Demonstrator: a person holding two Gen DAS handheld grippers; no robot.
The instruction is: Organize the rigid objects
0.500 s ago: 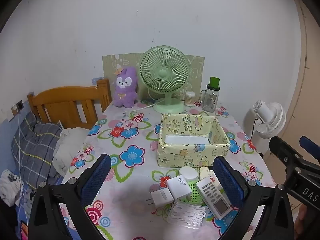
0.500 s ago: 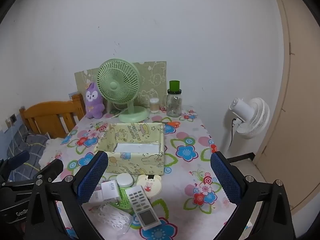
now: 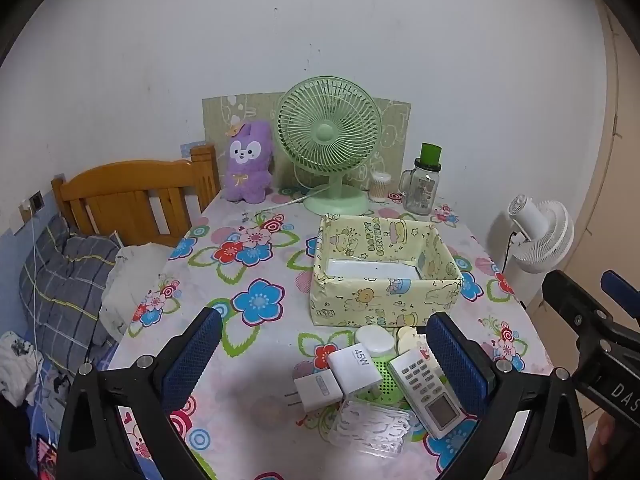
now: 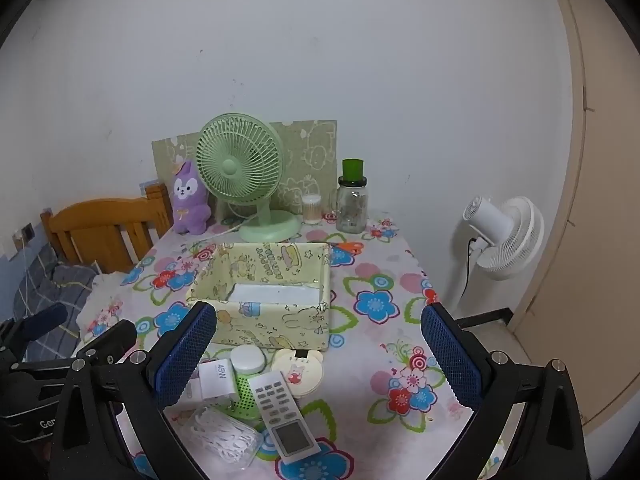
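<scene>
Yellow box (image 3: 386, 280) holds only a white sheet (both claws spread wide).

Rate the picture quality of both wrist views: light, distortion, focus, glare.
Left wrist view: dim, even indoor light; strong fisheye bends the wall and leaves dark corners; the remote control reads sharp, its screen free of glare; the left gripper casts only a soft shadow. Right wrist view: same bowing, door edge curved at right; the yellow box is crisp, no motion blur.

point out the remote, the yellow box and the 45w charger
remote (image 4: 282, 414) right wrist view, on its keypad
yellow box (image 3: 380, 304) left wrist view, on its near wall
45w charger (image 3: 358, 368) left wrist view, on its top face
</scene>
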